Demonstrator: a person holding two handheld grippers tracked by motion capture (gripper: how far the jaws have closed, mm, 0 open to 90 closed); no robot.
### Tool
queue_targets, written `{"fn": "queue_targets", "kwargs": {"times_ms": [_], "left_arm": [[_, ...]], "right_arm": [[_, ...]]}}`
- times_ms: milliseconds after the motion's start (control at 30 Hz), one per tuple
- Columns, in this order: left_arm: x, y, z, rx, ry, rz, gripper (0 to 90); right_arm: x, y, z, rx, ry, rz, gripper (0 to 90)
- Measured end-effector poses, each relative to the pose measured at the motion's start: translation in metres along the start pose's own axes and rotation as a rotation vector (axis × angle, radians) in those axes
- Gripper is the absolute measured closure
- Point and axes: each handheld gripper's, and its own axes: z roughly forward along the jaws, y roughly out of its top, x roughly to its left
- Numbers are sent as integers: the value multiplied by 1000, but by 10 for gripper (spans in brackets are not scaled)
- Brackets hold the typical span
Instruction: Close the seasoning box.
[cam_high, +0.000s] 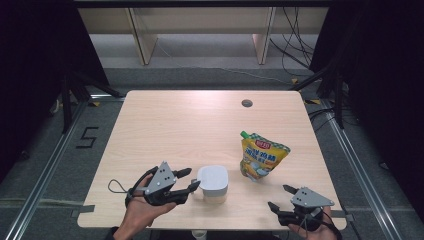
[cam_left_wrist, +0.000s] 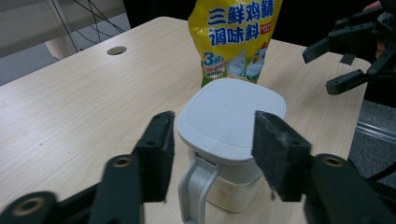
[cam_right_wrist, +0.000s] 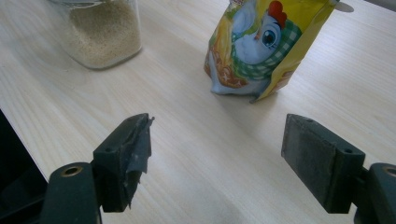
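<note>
Near table (cam_high: 165, 120) edge: left gripper (cam_high: 191, 180) apart around jar (cam_high: 213, 184), not pressing; contents lid-hidden; right gripper (cam_high: 280, 198) wide, empty; pouch (cam_high: 261, 156) behind.

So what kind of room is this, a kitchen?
Probably not a kitchen; it looks like a lab or test room. The wooden table stands inside a metal frame, loose cables lie on the floor behind it, and dark curtains hang at the sides.

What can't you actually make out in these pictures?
- Jar, high view: its white lid covers the contents.
- Jar, right gripper view: top cut off by the picture's edge.
- Yellow pouch, left gripper view: top cut off; the jar hides its base.
- Pouch lettering, high view: too small to read.
</note>
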Motion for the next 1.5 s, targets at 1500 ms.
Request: {"fn": "queue_targets", "kwargs": {"times_ms": [1500], "left_arm": [[-13, -82, -15, 228, 14, -58, 267]], "right_arm": [[2, 1, 4, 25, 29, -17, 235]]}}
